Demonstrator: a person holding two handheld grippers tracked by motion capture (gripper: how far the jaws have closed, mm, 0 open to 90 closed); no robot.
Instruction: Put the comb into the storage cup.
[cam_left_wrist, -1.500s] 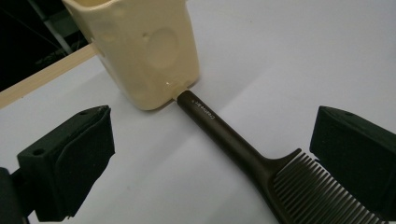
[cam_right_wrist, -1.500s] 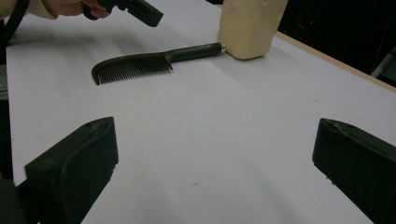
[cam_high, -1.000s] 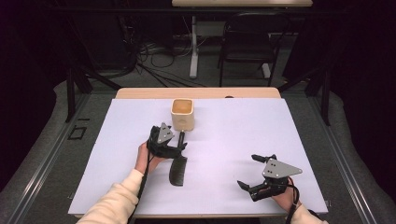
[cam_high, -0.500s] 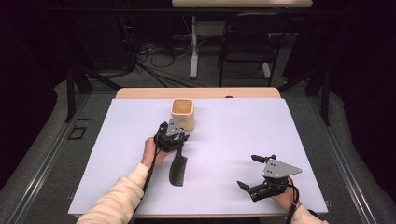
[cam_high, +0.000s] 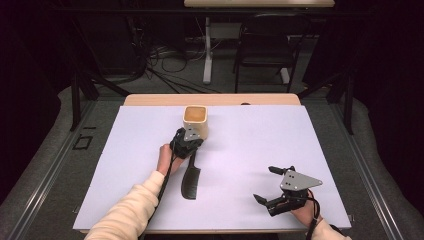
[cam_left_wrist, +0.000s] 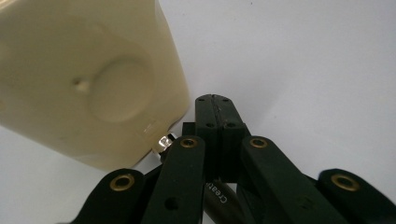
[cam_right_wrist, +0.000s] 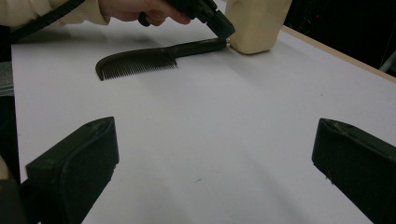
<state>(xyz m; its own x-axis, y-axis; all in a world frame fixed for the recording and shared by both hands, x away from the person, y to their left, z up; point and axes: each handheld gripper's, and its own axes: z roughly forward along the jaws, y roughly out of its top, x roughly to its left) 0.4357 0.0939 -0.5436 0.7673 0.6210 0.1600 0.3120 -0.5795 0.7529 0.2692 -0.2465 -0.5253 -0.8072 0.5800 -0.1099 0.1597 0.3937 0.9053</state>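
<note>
A black comb (cam_high: 191, 180) lies flat on the white table cover, its handle pointing at a cream square cup (cam_high: 195, 120). My left gripper (cam_high: 186, 146) has just been closing and now stands shut over the handle's end beside the cup. In the left gripper view its jaws (cam_left_wrist: 215, 105) meet with no gap, the comb handle (cam_left_wrist: 219, 198) runs beneath them and the cup (cam_left_wrist: 84, 79) is close on the left. In the right gripper view the left gripper (cam_right_wrist: 224, 28) touches the comb (cam_right_wrist: 140, 63). My right gripper (cam_high: 265, 184) is open and holds nothing, with its jaws (cam_right_wrist: 215, 154) wide apart.
The white cover (cam_high: 260, 135) spans most of the wooden table (cam_high: 150, 100). Behind the table are a dark chair (cam_high: 265, 50), a table leg and loose cables on the floor. Free surface lies between the comb and my right gripper.
My left gripper moved forward toward the cup, sank onto the comb's handle end and its jaws closed. The comb, the cup and my right gripper stayed in place.
</note>
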